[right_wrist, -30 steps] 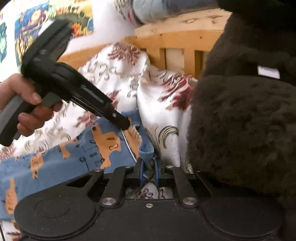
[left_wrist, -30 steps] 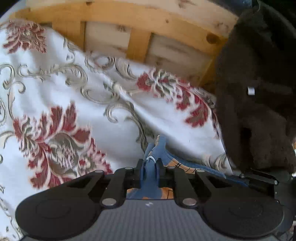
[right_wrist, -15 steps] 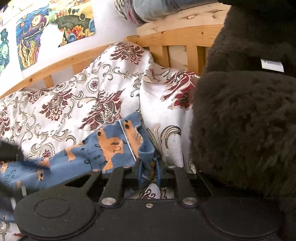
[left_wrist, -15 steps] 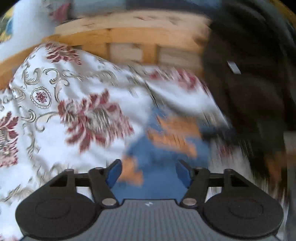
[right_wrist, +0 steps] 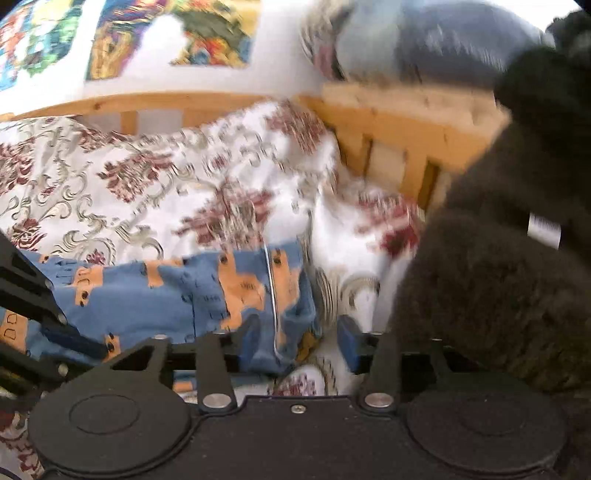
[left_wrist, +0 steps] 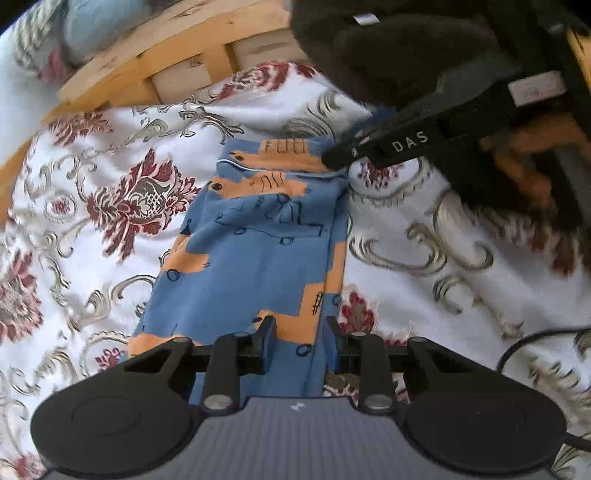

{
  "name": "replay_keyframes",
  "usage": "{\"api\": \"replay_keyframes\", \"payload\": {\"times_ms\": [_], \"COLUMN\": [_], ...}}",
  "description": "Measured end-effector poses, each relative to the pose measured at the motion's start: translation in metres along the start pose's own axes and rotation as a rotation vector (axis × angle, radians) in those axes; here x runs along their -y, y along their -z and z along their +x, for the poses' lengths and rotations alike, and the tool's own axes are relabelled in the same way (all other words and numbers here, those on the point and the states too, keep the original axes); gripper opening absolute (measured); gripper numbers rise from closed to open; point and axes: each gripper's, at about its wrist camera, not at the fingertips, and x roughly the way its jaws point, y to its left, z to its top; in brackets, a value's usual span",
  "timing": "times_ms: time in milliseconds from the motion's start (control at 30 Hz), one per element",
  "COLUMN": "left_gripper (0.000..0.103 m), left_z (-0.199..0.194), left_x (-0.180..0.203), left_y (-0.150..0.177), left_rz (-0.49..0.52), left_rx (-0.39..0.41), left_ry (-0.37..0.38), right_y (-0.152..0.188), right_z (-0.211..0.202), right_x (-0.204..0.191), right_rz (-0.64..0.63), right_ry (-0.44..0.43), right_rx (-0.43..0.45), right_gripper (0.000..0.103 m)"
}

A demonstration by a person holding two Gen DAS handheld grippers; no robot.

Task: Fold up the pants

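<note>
The blue pants (left_wrist: pixel 258 243) with orange animal prints lie folded into a long strip on the flowered bedspread (left_wrist: pixel 92 206). My left gripper (left_wrist: pixel 300 343) is open, its jaws low over the near end of the strip. My right gripper (right_wrist: pixel 295 343) is open at the far end of the pants (right_wrist: pixel 177 291), the cloth edge lying loose between its jaws. In the left wrist view the right gripper (left_wrist: pixel 334 160) shows as a black tool at the strip's far right corner.
A dark fuzzy garment (right_wrist: pixel 498 266) lies heaped on the right, close to the right gripper. A wooden slatted bed frame (left_wrist: pixel 192 62) runs behind the bedspread. A black cable (left_wrist: pixel 535 339) lies on the bedspread to the right. Colourful pictures (right_wrist: pixel 166 33) hang on the wall.
Both grippers have let go of the pants and opened. The left gripper has pulled back along the strip to its near end. The right view has shifted and blurred.
</note>
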Motion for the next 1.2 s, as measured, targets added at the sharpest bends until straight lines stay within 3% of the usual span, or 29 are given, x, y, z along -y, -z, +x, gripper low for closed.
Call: {"api": "replay_keyframes", "payload": {"times_ms": [33, 100, 233, 400, 567, 633, 700, 767, 833, 900, 933, 1033, 1133, 1200], "left_gripper": [0.02, 0.011, 0.0, 0.0, 0.0, 0.0, 0.0, 0.0, 0.0, 0.0, 0.004, 0.011, 0.011, 0.011], "left_z": [0.003, 0.006, 0.01, 0.006, -0.002, -0.002, -0.004, -0.003, 0.003, 0.001, -0.003, -0.027, -0.051, -0.058], "left_x": [0.0, -0.005, -0.007, 0.001, 0.007, 0.006, 0.004, 0.004, 0.005, -0.002, -0.006, -0.011, -0.008, -0.012], "left_y": [0.001, 0.001, -0.002, -0.005, -0.002, 0.002, 0.004, 0.005, 0.006, 0.007, 0.008, 0.022, 0.046, 0.065], "left_rz": [-0.012, -0.067, -0.09, -0.051, -0.034, -0.056, -0.086, -0.088, -0.101, -0.169, -0.202, -0.266, -0.27, -0.311], "left_rx": [-0.018, -0.039, -0.06, -0.06, -0.086, -0.097, -0.101, -0.099, -0.098, -0.087, -0.075, -0.039, -0.024, -0.043], "left_ry": [-0.012, -0.003, -0.022, -0.012, -0.006, 0.005, 0.015, 0.039, 0.054, 0.073, 0.09, 0.109, 0.02, -0.041], "right_y": [-0.001, -0.004, -0.005, -0.003, -0.002, -0.003, -0.004, -0.006, -0.004, 0.001, 0.001, -0.001, -0.004, -0.005], "right_z": [-0.004, -0.006, 0.014, 0.033, 0.032, 0.028, 0.018, 0.01, 0.023, 0.041, 0.044, 0.039, 0.027, 0.029], "right_x": [-0.001, -0.001, 0.002, 0.026, 0.019, 0.018, 0.018, 0.009, 0.002, 0.007, 0.014, 0.018, 0.011, 0.001], "right_rz": [-0.013, -0.011, 0.03, 0.185, 0.158, 0.166, 0.145, 0.08, 0.044, 0.082, 0.129, 0.158, 0.139, 0.109], "right_ry": [-0.003, -0.07, -0.194, -0.111, -0.087, -0.1, -0.127, -0.181, -0.18, -0.155, -0.156, -0.156, -0.208, -0.229], "right_rx": [0.036, 0.06, -0.042, -0.151, -0.143, -0.117, -0.049, 0.006, -0.061, -0.165, -0.172, -0.138, -0.063, -0.063], "right_gripper": [0.051, 0.043, 0.021, 0.0, 0.002, 0.011, 0.03, 0.036, 0.035, 0.025, 0.024, 0.025, 0.03, 0.03]}}
